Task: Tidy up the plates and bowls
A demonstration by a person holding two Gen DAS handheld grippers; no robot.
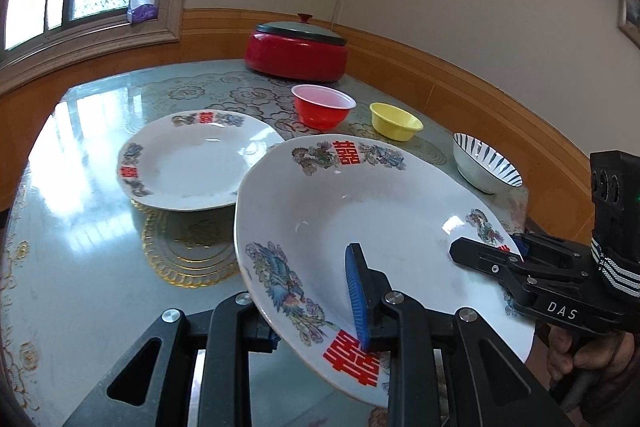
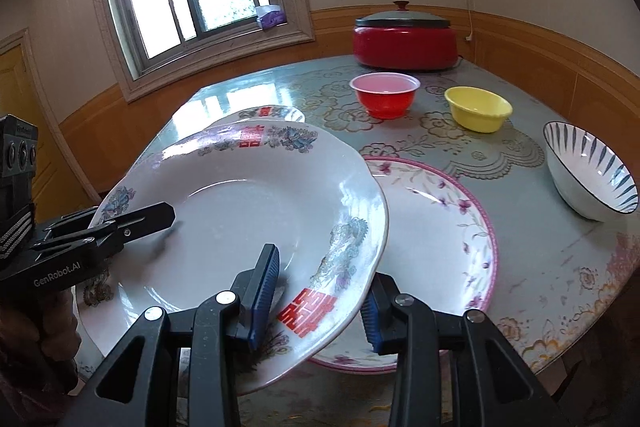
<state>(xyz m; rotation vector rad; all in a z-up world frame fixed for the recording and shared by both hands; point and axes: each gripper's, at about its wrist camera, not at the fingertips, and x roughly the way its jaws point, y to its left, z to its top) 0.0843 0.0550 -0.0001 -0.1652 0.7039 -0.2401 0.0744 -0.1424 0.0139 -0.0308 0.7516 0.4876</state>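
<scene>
A white plate with red characters and phoenix pattern (image 1: 360,211) (image 2: 240,203) is tilted and lifted off the table, held by both grippers. My left gripper (image 1: 316,315) (image 2: 132,223) is shut on its rim, one blue pad on top, the other finger underneath. My right gripper (image 2: 318,307) (image 1: 500,255) is shut on the opposite rim the same way. A matching plate (image 1: 192,163) (image 2: 272,113) lies on the table beyond. A pink-rimmed floral plate (image 2: 440,219) lies partly under the held one.
A red bowl (image 1: 323,106) (image 2: 385,94), a yellow bowl (image 1: 395,121) (image 2: 478,108) and a blue-striped white bowl (image 1: 486,163) (image 2: 588,171) stand on the glass-topped table (image 1: 80,187). A lidded red pot (image 1: 296,51) (image 2: 404,39) sits at the back by the wall.
</scene>
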